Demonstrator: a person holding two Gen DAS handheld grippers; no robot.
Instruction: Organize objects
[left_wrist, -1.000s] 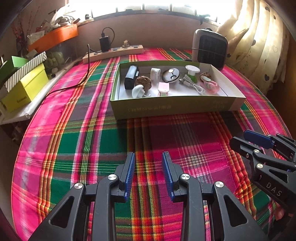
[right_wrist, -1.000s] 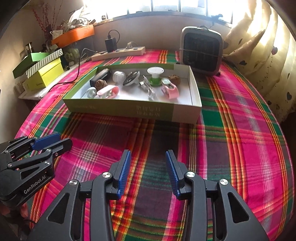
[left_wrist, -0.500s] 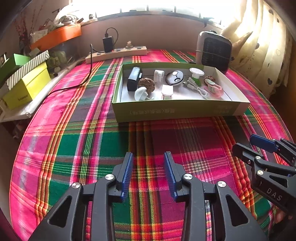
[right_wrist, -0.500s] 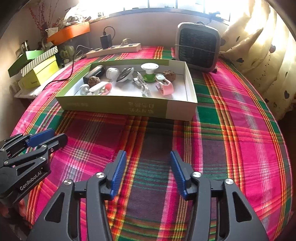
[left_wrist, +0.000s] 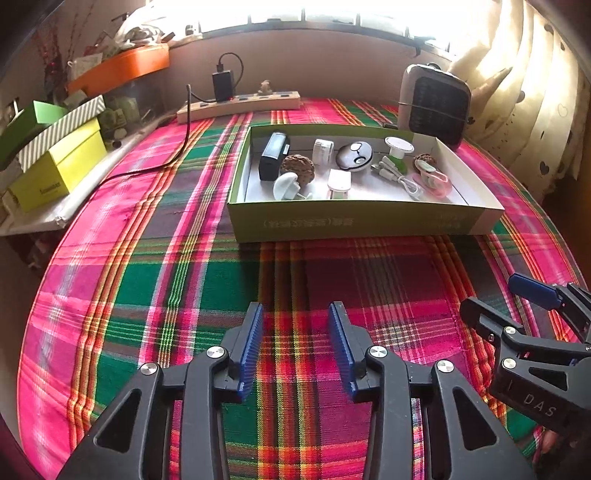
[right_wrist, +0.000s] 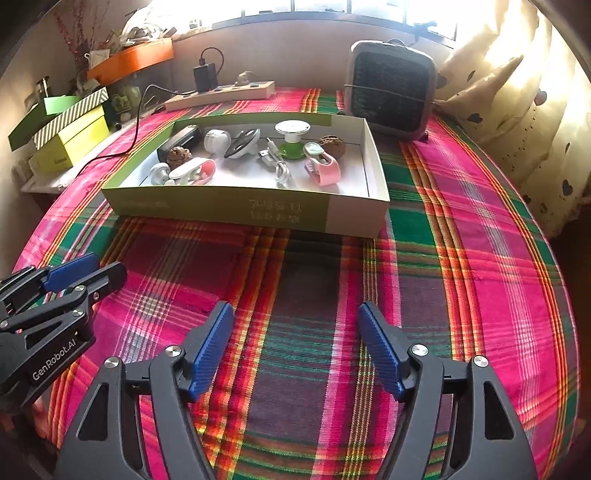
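Note:
A shallow green cardboard box lies on the plaid tablecloth, holding several small items: a black power bank, a walnut, a white cable, a pink clip, a green-based round stand. My left gripper hovers over bare cloth in front of the box, its jaws opening with nothing between them. To its right, my right gripper is spreading wide, jaws opening and empty; it also shows in the left wrist view as the right gripper.
A small grey heater stands behind the box's right end. A power strip with a black charger and cord lies at the back. Stacked yellow and green boxes sit left. A curtain hangs right.
Both grippers' jaws have spread apart, the right one far more than the left. Neither hand has shifted, and the box and its contents stay put.

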